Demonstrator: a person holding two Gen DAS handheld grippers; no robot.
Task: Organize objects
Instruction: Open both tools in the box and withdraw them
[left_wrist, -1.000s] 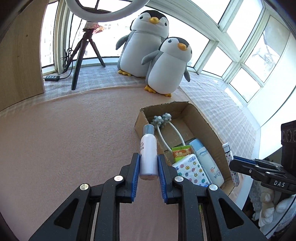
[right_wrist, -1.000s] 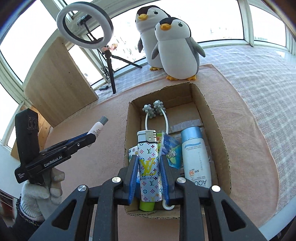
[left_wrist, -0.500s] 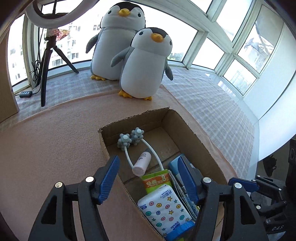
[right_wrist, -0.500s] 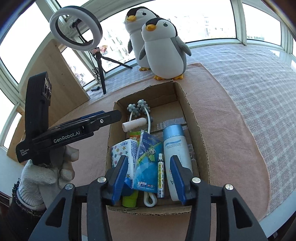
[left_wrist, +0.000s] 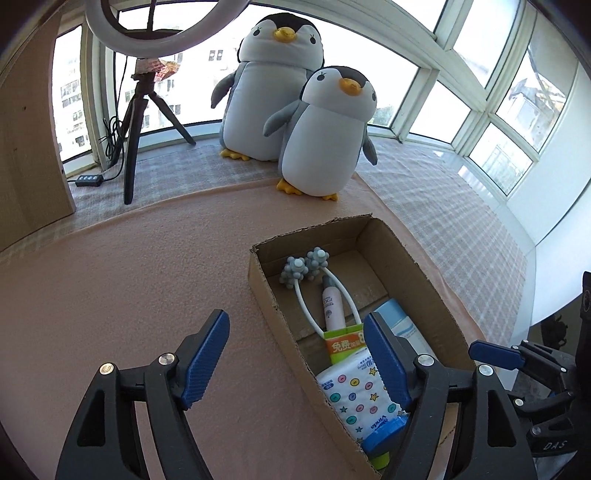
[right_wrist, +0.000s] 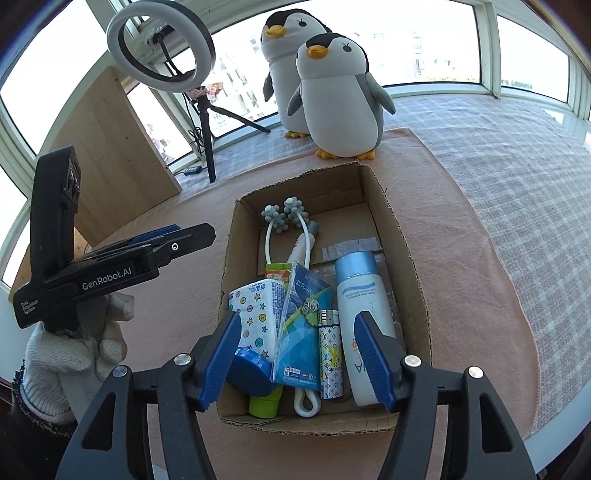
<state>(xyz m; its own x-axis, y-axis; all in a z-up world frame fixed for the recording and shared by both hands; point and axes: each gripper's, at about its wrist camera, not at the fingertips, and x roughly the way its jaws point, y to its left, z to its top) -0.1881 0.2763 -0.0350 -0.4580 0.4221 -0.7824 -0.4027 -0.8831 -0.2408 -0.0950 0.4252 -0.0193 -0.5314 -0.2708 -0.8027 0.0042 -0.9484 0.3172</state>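
Note:
An open cardboard box (left_wrist: 266, 295) (right_wrist: 404, 258) lies on the pink mat. Inside it are a grey-balled massager (left_wrist: 303, 266) (right_wrist: 282, 216), a small white bottle (left_wrist: 332, 306) (right_wrist: 302, 251) lying between the massager's arms, a patterned lighter (right_wrist: 330, 354), a blue-capped white sunscreen bottle (right_wrist: 364, 295), a spotted tissue pack (left_wrist: 354, 391) (right_wrist: 258, 306) and a blue packet (right_wrist: 301, 325). My left gripper (left_wrist: 295, 319) is open over the box's left wall and holds nothing. Over the box's near end, my right gripper (right_wrist: 298, 317) is open and holds nothing.
Two plush penguins (left_wrist: 325, 133) (right_wrist: 336, 92) stand behind the box. A ring light on a tripod (left_wrist: 136, 122) (right_wrist: 199, 110) and a wooden board (right_wrist: 110, 147) are at the back left. A gloved hand (right_wrist: 74, 350) holds the left gripper. The table edge (right_wrist: 554, 421) curves close on the right.
The left gripper let go of the small white bottle and the right gripper let go of the lighter. Both now lie in the box, and both grippers have opened wide.

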